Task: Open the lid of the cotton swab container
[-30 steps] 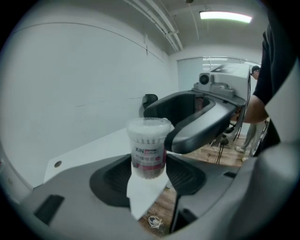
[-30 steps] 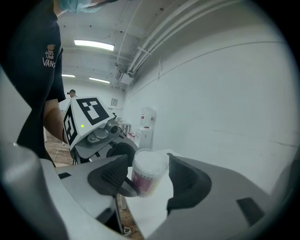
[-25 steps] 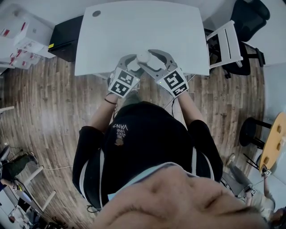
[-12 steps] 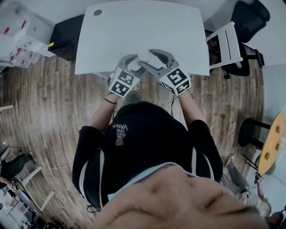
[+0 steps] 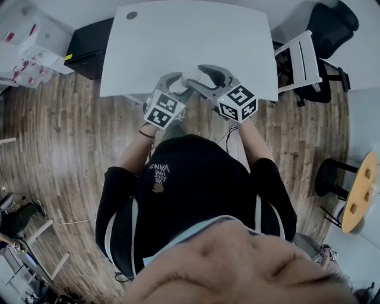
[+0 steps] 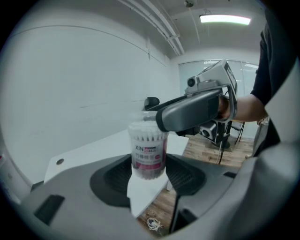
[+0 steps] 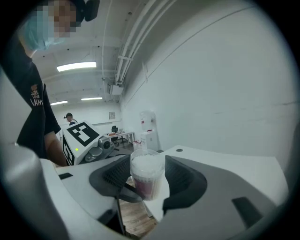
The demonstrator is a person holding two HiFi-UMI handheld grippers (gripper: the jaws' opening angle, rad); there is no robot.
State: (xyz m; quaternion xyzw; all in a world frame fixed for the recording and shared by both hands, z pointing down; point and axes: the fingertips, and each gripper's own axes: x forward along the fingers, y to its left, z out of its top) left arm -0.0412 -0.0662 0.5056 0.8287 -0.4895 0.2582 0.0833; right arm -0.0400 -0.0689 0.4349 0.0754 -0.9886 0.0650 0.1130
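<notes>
Swab container (image 6: 149, 145) pinched by left gripper (image 6: 150, 174)

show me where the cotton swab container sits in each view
head view: cotton swab container at top centre, by the white table's near edge.
left gripper view: centre of the picture, its label facing the camera.
right gripper view: just below centre, white swab tips showing at its top.
shared landmark: the dark round hole in the table.

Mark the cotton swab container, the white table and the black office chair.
cotton swab container (image 6: 149, 152), left gripper view, its label.
white table (image 5: 178, 47), head view, bare top.
black office chair (image 5: 332, 19), head view, its upholstery.
</notes>
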